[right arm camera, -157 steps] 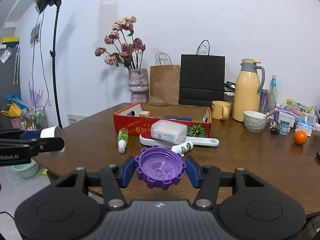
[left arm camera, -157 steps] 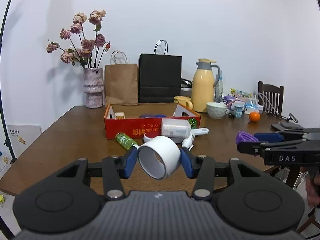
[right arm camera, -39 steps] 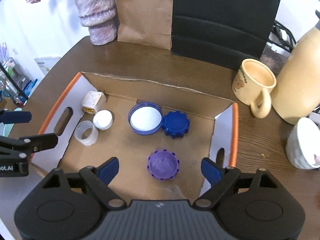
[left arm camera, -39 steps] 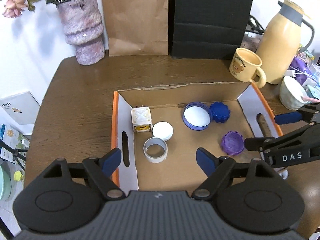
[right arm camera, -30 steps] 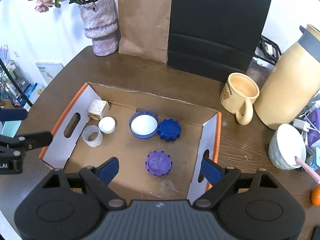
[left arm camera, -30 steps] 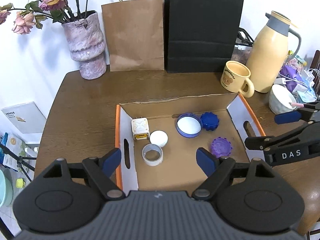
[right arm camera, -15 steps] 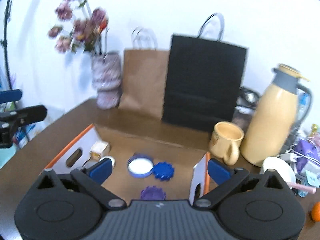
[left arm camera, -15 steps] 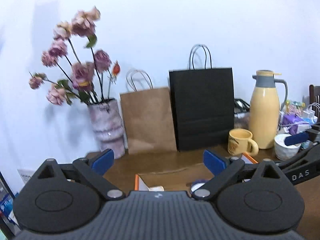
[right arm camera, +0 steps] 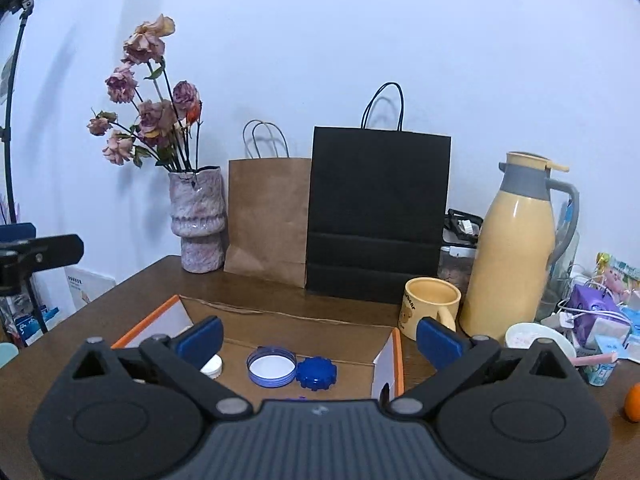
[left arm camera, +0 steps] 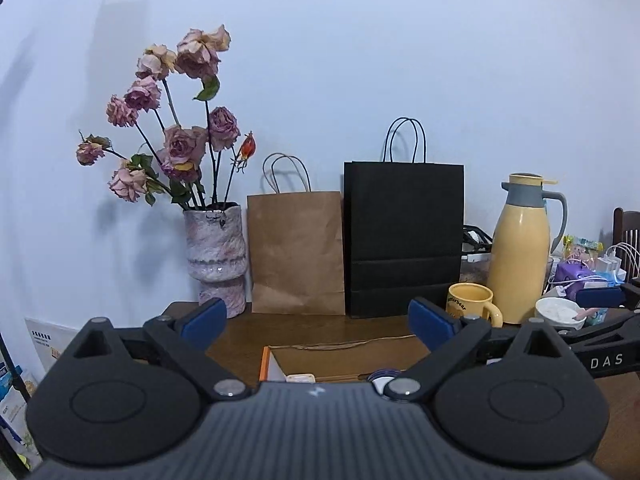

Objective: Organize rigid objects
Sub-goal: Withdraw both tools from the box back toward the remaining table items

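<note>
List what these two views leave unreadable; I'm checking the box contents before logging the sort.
- Purple cap: right wrist view, only a sliver shows above the right hand-held gripper body.
- White cap: right wrist view, partly behind the blue finger pad.
- Box floor: left wrist view, mostly hidden by the left hand-held gripper body.
- Orange: right wrist view, cut by the frame edge.
- Mug print: too small to read.

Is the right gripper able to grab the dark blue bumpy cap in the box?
Probably yes. The right gripper is open and holds nothing, and the dark blue cap lies uncovered in the open-topped box, just ahead below it.
</note>
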The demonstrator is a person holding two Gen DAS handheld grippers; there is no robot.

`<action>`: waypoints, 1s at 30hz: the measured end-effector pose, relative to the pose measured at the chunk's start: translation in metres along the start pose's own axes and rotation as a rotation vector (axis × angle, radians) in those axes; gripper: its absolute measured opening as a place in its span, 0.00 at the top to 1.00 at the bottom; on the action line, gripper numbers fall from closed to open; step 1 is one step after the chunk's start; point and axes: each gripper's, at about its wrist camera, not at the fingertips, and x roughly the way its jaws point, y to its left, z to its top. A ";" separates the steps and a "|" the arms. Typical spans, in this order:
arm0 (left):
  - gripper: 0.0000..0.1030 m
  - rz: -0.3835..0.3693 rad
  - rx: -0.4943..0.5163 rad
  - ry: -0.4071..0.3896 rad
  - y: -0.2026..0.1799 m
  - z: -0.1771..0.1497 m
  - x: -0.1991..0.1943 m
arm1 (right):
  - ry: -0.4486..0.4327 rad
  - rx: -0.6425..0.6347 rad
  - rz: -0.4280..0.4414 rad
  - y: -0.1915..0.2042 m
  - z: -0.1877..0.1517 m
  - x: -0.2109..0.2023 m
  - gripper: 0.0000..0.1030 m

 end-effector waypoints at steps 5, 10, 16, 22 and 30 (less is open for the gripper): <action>0.02 0.002 0.022 -0.030 -0.003 -0.015 -0.035 | -0.029 -0.021 0.015 0.005 -0.016 -0.035 0.00; 0.01 0.015 0.025 -0.032 -0.006 -0.045 -0.088 | -0.052 0.014 0.049 0.005 -0.051 -0.086 0.00; 0.01 0.067 0.090 0.015 -0.016 -0.085 -0.158 | -0.058 0.000 0.055 0.011 -0.096 -0.149 0.00; 0.00 0.016 0.063 -0.055 -0.022 -0.122 -0.240 | -0.066 0.002 0.078 0.020 -0.139 -0.215 0.00; 0.00 -0.006 0.027 -0.097 -0.031 -0.159 -0.328 | -0.106 0.020 0.028 0.038 -0.193 -0.308 0.00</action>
